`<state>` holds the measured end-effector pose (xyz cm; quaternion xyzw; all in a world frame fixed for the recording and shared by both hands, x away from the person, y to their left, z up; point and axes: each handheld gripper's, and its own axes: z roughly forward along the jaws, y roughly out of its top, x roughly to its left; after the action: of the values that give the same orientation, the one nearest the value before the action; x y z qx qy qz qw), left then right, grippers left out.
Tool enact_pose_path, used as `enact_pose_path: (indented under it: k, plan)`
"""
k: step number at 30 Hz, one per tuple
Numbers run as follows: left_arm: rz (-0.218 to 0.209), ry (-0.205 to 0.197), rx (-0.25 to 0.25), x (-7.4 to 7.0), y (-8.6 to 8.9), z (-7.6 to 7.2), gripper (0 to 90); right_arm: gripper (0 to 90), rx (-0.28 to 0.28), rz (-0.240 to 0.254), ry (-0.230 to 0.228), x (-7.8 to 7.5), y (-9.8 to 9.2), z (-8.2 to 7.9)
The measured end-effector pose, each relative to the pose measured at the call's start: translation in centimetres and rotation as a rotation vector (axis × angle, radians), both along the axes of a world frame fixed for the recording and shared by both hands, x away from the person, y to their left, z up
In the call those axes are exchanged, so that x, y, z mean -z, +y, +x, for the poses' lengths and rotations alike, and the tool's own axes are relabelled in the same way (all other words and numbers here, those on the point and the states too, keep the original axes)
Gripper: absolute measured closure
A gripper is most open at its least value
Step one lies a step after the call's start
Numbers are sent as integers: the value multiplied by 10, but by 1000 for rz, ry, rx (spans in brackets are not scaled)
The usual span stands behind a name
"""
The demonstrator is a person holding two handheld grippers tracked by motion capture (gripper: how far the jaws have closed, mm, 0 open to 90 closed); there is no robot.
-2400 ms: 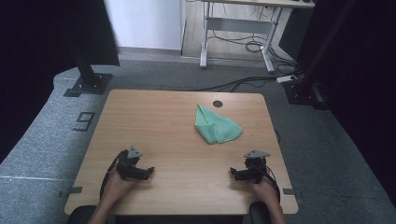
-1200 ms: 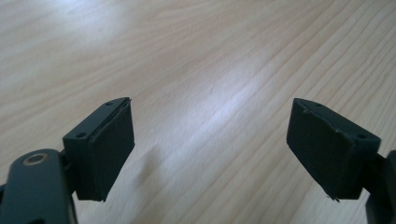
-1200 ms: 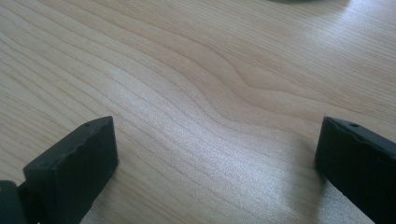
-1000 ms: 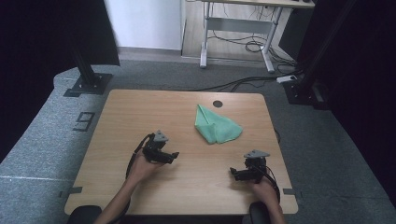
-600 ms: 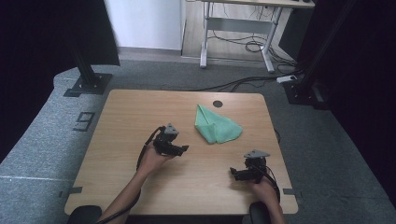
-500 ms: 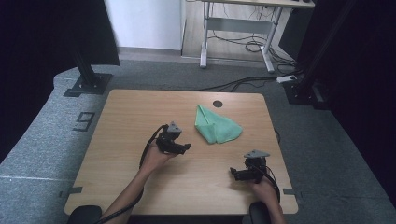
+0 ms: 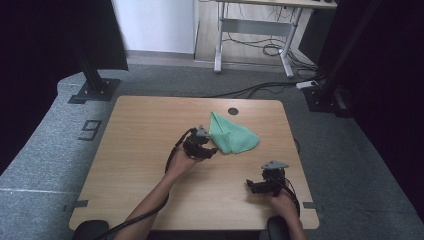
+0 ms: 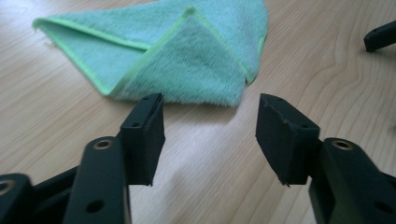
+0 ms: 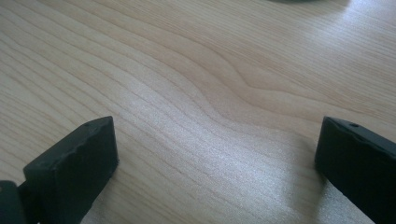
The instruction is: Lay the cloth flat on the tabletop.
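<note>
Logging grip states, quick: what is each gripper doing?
Left gripper: open, jaws just closing, nothing between them, cloth just ahead.
Right gripper: open, empty.

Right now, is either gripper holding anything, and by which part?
Nothing is held. The left gripper has been closing its jaws, but they stand just short of the green cloth, with bare table between them. The right gripper is open over bare wood.

cloth [image 8: 187,60]: fuzzy green terry | table [image 7: 140,130]: smooth matt wood
</note>
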<state>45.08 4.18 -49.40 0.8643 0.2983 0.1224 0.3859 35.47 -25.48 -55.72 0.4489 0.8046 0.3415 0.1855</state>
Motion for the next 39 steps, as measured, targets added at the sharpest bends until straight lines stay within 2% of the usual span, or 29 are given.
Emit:
enact_pose_path:
  k: [6,13,17,20,23,27,30,34,39]
  plan:
    - [-7,-11,15,3,-17,8,480,0,-4,1,1,0,0,0]
    - [-16,5,20,9,-34,18,494,0,-8,1,0,0,0,1]
    - [11,-6,15,16,-45,21,497,0,-9,1,0,0,0,1]
    - [28,7,5,23,-50,24,532,0,-9,2,0,0,0,1]
    - [82,10,3,31,-56,27,546,0,-10,1,0,0,0,1]
    - [100,34,-20,40,-58,31,592,0,-13,1,1,0,0,1]
    - [67,69,-20,43,-57,33,673,0,-14,1,1,0,0,1]
    - [75,72,-2,42,-56,31,798,0,-14,1,1,0,0,1]
    - [90,49,9,43,-52,26,840,0,-15,0,-1,0,0,1]
